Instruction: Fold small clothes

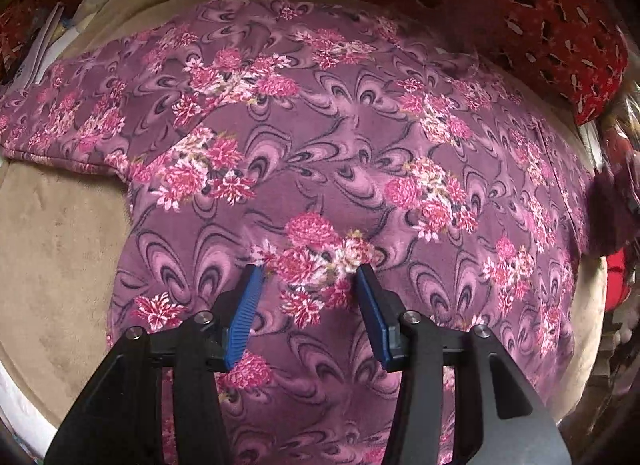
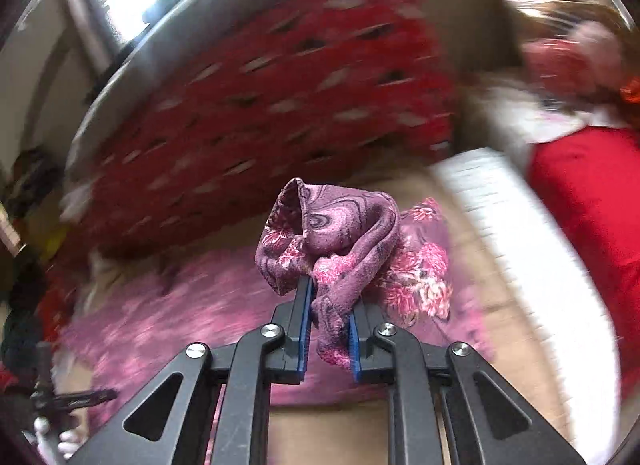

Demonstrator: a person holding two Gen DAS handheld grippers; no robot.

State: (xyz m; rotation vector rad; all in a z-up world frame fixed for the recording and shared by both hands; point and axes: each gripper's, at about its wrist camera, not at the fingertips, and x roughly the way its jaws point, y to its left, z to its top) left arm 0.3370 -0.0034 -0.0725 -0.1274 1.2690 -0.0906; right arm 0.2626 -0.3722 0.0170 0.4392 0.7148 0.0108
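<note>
Left wrist view: purple floral shirt [image 1: 320,137] lies spread flat on a tan cushion [image 1: 60,245], filling most of the frame, 1 sleeve out toward the left edge. Red patterned pillow [image 1: 520,5] across the top. Left gripper [image 1: 310,275] at bottom center, over the shirt's lower middle, its 2 blue pads [image 1: 244,317] spread wide w/ nothing between them; can't tell if the tips touch the cloth.

Right wrist view: bkgd blurred, pillow upper left, red cloth [image 2: 592,225] at right edge. Right gripper [image 2: 330,301] at bottom center, fingers pinching a bunched fold of the shirt [image 2: 332,233], prob a sleeve cuff or hem, lifted off the cushion; rest of the garment trails below.

Handling, my read: soft, fleecy, light, limp fabric, so it'll sag and drag, not hold shape. Not slippery, not fragile. Best grabbed at hems, cuffs or corners, 1 per gripper, pinching thru both layers.
</note>
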